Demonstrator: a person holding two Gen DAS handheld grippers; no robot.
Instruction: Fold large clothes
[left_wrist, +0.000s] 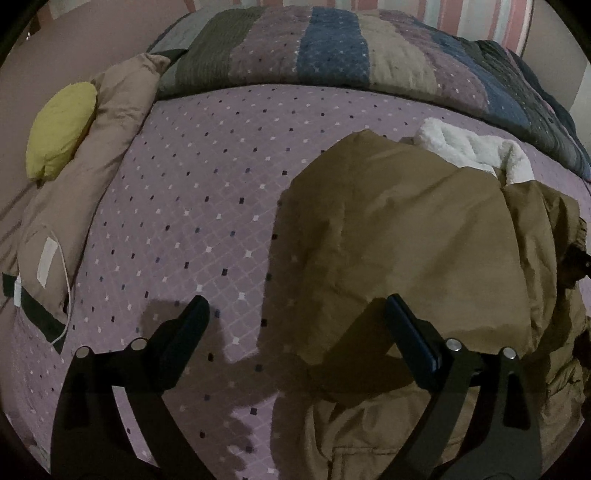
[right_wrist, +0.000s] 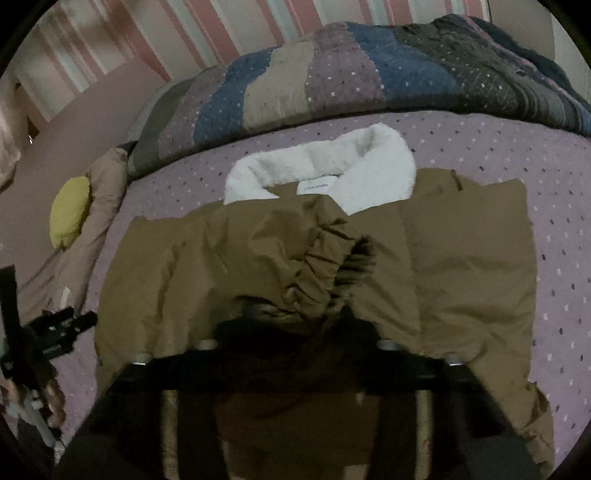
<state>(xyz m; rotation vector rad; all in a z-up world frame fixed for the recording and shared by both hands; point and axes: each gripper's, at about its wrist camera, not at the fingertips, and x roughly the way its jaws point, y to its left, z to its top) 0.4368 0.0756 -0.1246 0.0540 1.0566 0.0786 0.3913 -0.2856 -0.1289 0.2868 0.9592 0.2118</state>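
On the lilac dotted bedspread (right_wrist: 517, 155), a brown padded jacket (right_wrist: 461, 266) is lying front-up, its white fleece collar (right_wrist: 369, 155) pointing toward the striped quilt (right_wrist: 332, 74) bunched at the far side of the bed. Inside the collar a small white label (right_wrist: 317, 187) is showing, with pale print too small to read. One sleeve, ending in a gathered elastic cuff (right_wrist: 314, 262), is lying folded across the jacket's chest. The right gripper (right_wrist: 295, 325) is sitting at that cuff with its jaws drawn close and sleeve fabric bunched between them; dark blur is hiding whether the pads are truly pinching it. The left gripper (left_wrist: 295, 310) is hovering at the jacket's left edge, jaws spread wide and holding nothing, one finger over brown fabric, the other over bedspread. Well left of the jacket, a tan pillow (left_wrist: 110, 147) is lying with a yellow cushion (left_wrist: 62, 129) against it; a blank pale tag (left_wrist: 48, 262) is sewn near the pillow's end.
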